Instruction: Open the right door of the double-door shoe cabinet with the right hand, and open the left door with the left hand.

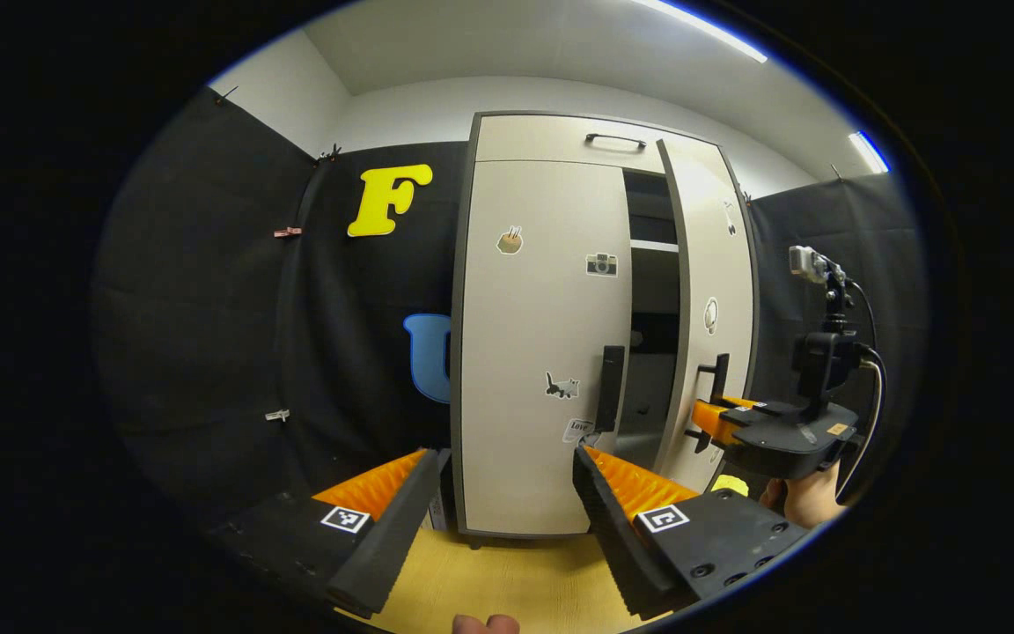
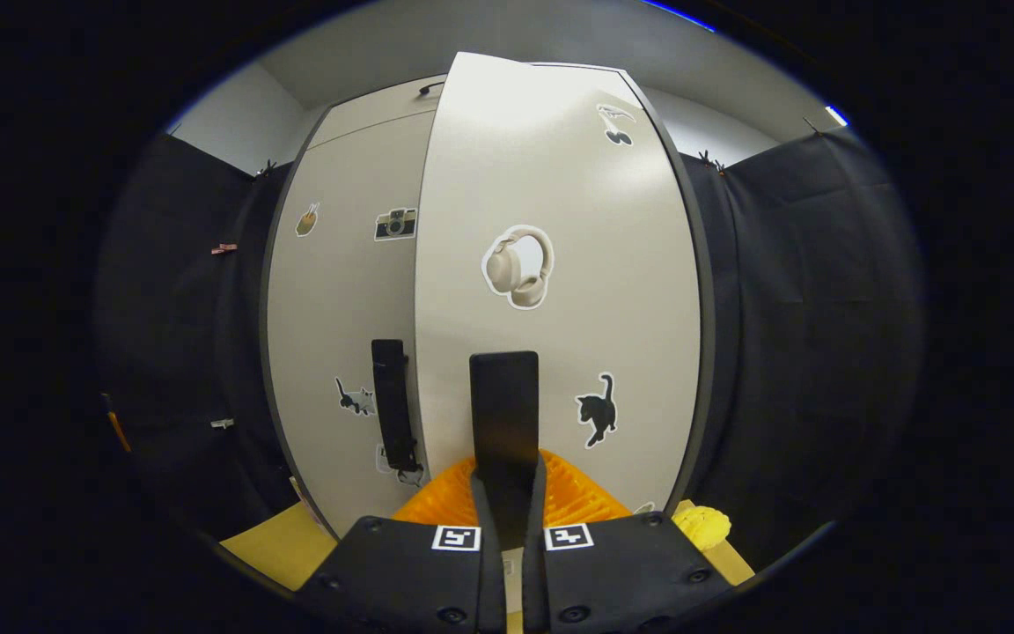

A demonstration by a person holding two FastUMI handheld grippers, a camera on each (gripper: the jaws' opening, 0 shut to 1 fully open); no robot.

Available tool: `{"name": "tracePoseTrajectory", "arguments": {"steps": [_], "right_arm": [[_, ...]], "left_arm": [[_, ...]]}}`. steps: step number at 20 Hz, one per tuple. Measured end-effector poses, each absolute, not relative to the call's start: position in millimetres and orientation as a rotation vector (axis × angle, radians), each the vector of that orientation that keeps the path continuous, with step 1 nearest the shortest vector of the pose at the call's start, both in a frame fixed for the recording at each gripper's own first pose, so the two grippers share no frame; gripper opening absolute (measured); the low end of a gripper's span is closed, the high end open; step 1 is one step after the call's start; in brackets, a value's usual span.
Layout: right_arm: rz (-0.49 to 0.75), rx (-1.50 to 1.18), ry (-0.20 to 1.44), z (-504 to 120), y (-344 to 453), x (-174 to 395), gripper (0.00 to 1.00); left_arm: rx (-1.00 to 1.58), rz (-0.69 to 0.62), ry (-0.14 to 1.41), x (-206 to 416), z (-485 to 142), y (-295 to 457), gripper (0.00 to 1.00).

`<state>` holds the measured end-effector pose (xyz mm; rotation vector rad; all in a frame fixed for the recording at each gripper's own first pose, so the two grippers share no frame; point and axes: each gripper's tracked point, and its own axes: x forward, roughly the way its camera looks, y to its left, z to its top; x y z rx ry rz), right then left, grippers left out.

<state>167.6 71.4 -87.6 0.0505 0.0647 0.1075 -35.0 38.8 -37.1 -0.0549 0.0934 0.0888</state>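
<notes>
In the left gripper view, the left gripper (image 1: 507,493) hangs low in front of the shoe cabinet (image 1: 560,141), its jaws spread wide with nothing between them, one fingertip just below the left door's handle (image 1: 610,388). The left door (image 1: 542,343) is flush and closed, dotted with stickers, while the right door (image 1: 711,308) stands swung partly outward, leaving a dark gap where an inner shelf (image 1: 653,246) shows. At the right, the right gripper (image 1: 711,414), held from below by a hand (image 1: 811,497), reaches to the right door's handle (image 1: 716,377). The cabinet stands on a wooden floor (image 1: 507,581). In the right gripper view, the right gripper (image 2: 507,480) has its jaws pinched on the right door's handle (image 2: 504,409), both fingers pressing its sides. The right door (image 2: 560,264) is angled out ahead of the left door (image 2: 340,291), whose handle (image 2: 391,403) stands untouched beside it. A yellow object (image 2: 702,526) lies on the floor near the door's lower corner.
</notes>
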Motion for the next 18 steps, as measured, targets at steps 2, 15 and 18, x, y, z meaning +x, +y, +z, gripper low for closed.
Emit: {"name": "tracePoseTrajectory", "arguments": {"steps": [2,15,18], "right_arm": [[0.105,0.047,0.055,-85,66,164,0.11],[0.086,0.07,0.08,-84,40,150,0.11],[0.067,0.089,0.074,-83,32,147,0.11]], "left_arm": [[-0.058,0.09,0.099,-34,-38,33,0.95],[-0.05,0.019,0.098,-18,-30,-27,0.95],[-0.039,0.006,0.1,-16,-31,-34,0.95]]}}
